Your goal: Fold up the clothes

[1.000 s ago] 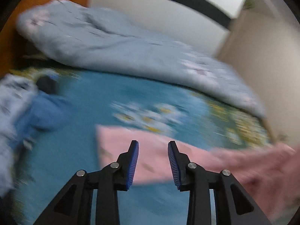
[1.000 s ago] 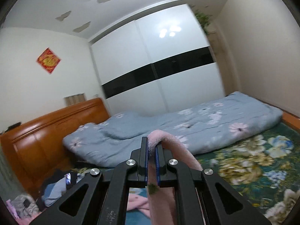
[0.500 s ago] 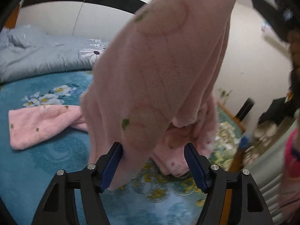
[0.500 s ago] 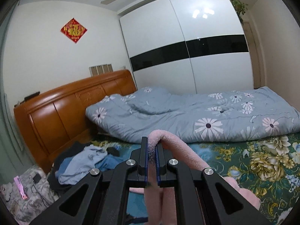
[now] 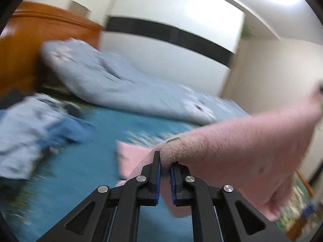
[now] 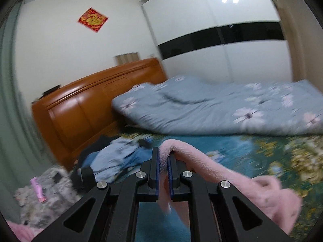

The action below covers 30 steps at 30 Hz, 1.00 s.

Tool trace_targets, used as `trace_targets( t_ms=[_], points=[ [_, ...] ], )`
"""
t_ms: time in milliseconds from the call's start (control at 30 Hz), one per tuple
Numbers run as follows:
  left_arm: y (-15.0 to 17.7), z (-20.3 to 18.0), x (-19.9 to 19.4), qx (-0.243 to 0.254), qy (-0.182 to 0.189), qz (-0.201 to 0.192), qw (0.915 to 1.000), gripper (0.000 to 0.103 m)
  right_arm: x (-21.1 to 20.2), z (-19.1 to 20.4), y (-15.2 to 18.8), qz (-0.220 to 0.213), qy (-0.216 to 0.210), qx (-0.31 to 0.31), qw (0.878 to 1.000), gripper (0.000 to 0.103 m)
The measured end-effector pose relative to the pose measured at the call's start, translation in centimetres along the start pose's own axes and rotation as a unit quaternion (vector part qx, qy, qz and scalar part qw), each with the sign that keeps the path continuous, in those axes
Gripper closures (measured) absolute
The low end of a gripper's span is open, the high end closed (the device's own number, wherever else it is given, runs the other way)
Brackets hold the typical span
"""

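Note:
A pink fleece garment [image 5: 242, 147] is stretched in the air between my two grippers above the bed. My left gripper [image 5: 165, 161] grips one edge of it; its jaws are closing and the blue pads press on the fleece. From there the cloth runs up to the right edge of the left wrist view. My right gripper [image 6: 163, 155] is shut on another edge of the pink garment [image 6: 222, 173], which drapes down to the right onto the sheet. Another pink piece [image 5: 129, 157] lies flat on the teal sheet [image 5: 80, 161] just beyond the left gripper.
A blue flowered duvet [image 6: 222, 109] is bunched along the far side of the bed. A heap of blue clothes [image 6: 117, 157] lies near the wooden headboard [image 6: 80, 111]. A white wardrobe [image 6: 242, 50] stands behind. A pink bottle [image 6: 37, 189] lies on a grey surface at the left.
The left gripper stood open around the hanging pink cloth and has now shut on its edge, swinging left toward the headboard. The right gripper kept its grip and tipped downward.

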<state>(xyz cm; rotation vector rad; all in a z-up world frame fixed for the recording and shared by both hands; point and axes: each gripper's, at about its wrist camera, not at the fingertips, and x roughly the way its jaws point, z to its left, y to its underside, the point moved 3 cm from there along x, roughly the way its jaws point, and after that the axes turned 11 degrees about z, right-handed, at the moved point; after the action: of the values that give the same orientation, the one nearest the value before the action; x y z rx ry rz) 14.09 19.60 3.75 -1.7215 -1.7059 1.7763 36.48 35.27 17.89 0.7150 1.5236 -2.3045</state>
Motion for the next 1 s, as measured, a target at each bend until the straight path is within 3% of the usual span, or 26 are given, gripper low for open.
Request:
trace_targets(
  t_ms=[167,300,433,500,567,633,733,800,867,1000],
  points=[
    [-0.1,8.3,-1.2,-0.070,-0.050,-0.001,0.9963,0.094,7.7,1.7,6.4,0.073,-0.057,-0.004,0.996,0.094],
    [2.2,11.3,0.1,-0.083,-0.083,0.022,0.9929,0.094,13.4,0.5,12.7,0.136,-0.074,0.041,0.987,0.094],
    [4.6,13.4,1.4,-0.096,-0.107,0.045,0.9885,0.094,14.7,-2.1,17.5,0.177,-0.081,0.097,0.976,0.094],
    [5.3,14.2,1.5,-0.112,-0.114,0.045,0.9861,0.094,12.2,-4.4,18.7,0.161,-0.051,0.123,0.978,0.091],
    [5.4,15.1,1.5,-0.126,-0.117,0.043,0.9841,0.094,8.9,-7.2,19.8,0.133,-0.013,0.156,0.979,0.076],
    [5.0,15.5,1.5,-0.128,-0.123,0.038,0.9835,0.094,5.5,-10.1,20.9,0.104,0.030,0.188,0.976,0.072],
    [4.7,15.6,1.8,-0.127,-0.129,0.040,0.9826,0.094,-0.3,-14.8,22.9,0.064,0.141,0.238,0.959,0.072],
    [4.6,15.6,2.2,-0.126,-0.132,0.044,0.9821,0.094,-2.2,-16.7,23.6,0.061,0.194,0.256,0.945,0.072],
    [4.5,15.5,2.5,-0.125,-0.136,0.049,0.9816,0.094,-2.3,-17.2,23.0,0.061,0.203,0.255,0.943,0.072],
    [4.9,14.7,3.4,-0.111,-0.136,0.067,0.9822,0.094,1.2,-16.4,19.3,0.059,0.170,0.221,0.959,0.071]
  ],
)
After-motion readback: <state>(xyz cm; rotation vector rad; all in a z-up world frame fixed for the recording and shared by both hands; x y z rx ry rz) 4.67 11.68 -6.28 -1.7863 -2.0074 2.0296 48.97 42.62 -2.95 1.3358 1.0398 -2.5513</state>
